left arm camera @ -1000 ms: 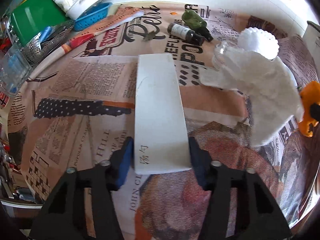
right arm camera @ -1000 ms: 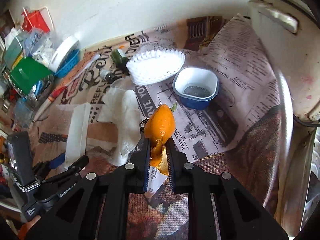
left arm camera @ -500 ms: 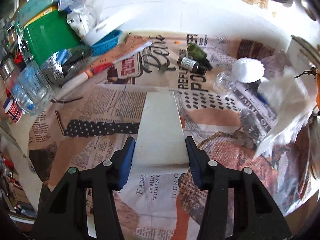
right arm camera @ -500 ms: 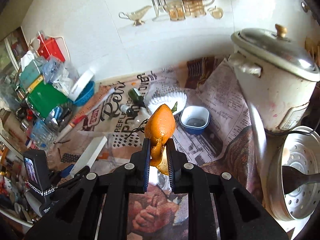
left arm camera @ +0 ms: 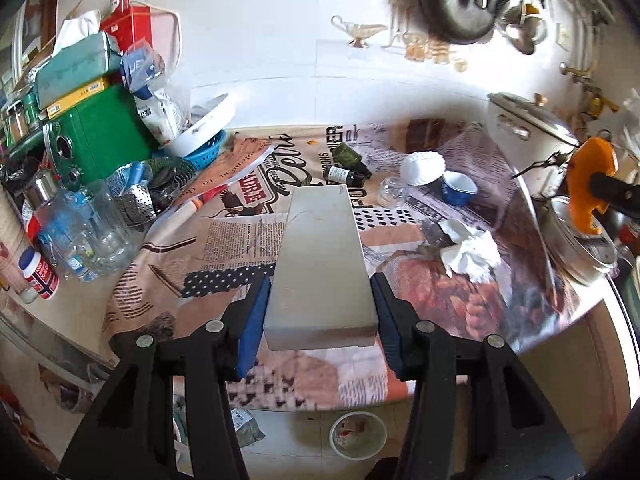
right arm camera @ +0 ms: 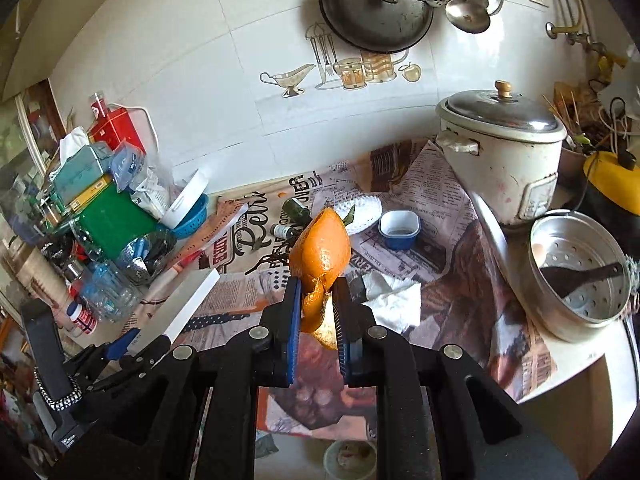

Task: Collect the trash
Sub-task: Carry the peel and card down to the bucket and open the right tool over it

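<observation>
My left gripper (left arm camera: 320, 312) is shut on a long white box (left arm camera: 322, 264) and holds it well above the newspaper-covered table (left arm camera: 224, 248); the box also shows in the right wrist view (right arm camera: 180, 308). My right gripper (right arm camera: 316, 304) is shut on an orange peel (right arm camera: 320, 252), held high over the table; the peel also shows at the right edge of the left wrist view (left arm camera: 588, 176). A crumpled white tissue (left arm camera: 468, 248) lies on the table, also in the right wrist view (right arm camera: 394, 300). A round bin with trash (left arm camera: 358, 434) stands on the floor below the table's front edge.
Dark bottles (left arm camera: 346, 164), a clear glass jar (left arm camera: 386, 192), a white paper cup liner (left arm camera: 422, 166) and a blue bowl (right arm camera: 398, 228) stand at the back. A rice cooker (right arm camera: 500, 160) and steamer pot (right arm camera: 580, 276) are right. Green box and clutter (left arm camera: 96, 140) are left.
Both grippers have risen and pulled back from the table, carrying the box and the peel. The tissue has dropped off the peel and lies on the table. The floor bin has come into view.
</observation>
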Action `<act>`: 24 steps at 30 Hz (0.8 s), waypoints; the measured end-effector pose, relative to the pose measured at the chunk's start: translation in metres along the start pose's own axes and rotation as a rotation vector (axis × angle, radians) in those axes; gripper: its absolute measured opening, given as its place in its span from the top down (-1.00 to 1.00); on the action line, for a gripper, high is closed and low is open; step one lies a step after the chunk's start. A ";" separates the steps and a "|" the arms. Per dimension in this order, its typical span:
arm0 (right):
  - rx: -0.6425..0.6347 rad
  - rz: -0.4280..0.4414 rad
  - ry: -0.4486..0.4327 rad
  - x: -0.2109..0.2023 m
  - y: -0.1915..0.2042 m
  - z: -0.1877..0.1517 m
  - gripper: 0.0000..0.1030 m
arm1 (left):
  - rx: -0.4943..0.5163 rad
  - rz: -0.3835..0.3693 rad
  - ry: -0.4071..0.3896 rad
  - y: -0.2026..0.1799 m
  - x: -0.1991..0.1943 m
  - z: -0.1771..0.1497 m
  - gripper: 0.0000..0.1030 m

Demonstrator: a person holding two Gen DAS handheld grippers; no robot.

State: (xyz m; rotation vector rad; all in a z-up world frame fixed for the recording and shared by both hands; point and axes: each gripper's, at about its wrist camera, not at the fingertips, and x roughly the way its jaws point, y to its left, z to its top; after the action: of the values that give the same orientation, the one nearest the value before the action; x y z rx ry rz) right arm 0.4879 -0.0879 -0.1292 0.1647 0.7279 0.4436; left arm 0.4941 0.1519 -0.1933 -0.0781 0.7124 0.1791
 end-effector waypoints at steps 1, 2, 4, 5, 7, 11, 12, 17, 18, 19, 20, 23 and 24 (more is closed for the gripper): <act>0.009 -0.006 -0.003 -0.008 0.005 -0.009 0.72 | 0.010 -0.013 -0.003 0.004 -0.009 -0.004 0.03; 0.014 -0.011 -0.006 -0.014 0.010 -0.015 0.72 | 0.018 -0.024 -0.005 0.007 -0.017 -0.009 0.03; 0.025 -0.021 -0.012 -0.029 0.018 -0.030 0.72 | 0.038 -0.042 -0.009 0.012 -0.034 -0.018 0.03; 0.030 -0.021 -0.011 -0.035 0.022 -0.036 0.72 | 0.049 -0.046 -0.011 0.014 -0.043 -0.022 0.03; 0.035 -0.026 -0.005 -0.046 0.028 -0.046 0.72 | 0.063 -0.061 -0.007 0.017 -0.058 -0.030 0.03; 0.029 -0.034 0.029 -0.066 0.036 -0.065 0.72 | 0.081 -0.089 0.018 0.016 -0.080 -0.047 0.03; 0.026 -0.035 0.037 -0.070 0.038 -0.070 0.72 | 0.084 -0.095 0.024 0.015 -0.085 -0.052 0.03; 0.019 -0.031 0.095 -0.077 0.033 -0.095 0.72 | 0.086 -0.107 0.055 0.001 -0.096 -0.080 0.03; 0.015 -0.030 0.106 -0.076 0.032 -0.100 0.72 | 0.083 -0.110 0.062 -0.002 -0.096 -0.086 0.03; 0.011 -0.029 0.117 -0.074 0.029 -0.105 0.72 | 0.079 -0.114 0.072 -0.007 -0.095 -0.093 0.03; 0.008 -0.026 0.131 -0.071 0.025 -0.110 0.72 | 0.076 -0.115 0.081 -0.011 -0.093 -0.098 0.03; 0.006 -0.013 0.170 -0.062 0.013 -0.127 0.72 | 0.067 -0.106 0.115 -0.026 -0.085 -0.120 0.03; 0.007 -0.014 0.185 -0.059 0.009 -0.133 0.72 | 0.057 -0.108 0.130 -0.031 -0.081 -0.128 0.03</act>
State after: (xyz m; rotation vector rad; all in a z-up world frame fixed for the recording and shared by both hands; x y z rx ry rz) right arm 0.3565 -0.1070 -0.1893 0.1257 0.9113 0.4467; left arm 0.3571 0.0937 -0.2365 -0.0739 0.8407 0.0508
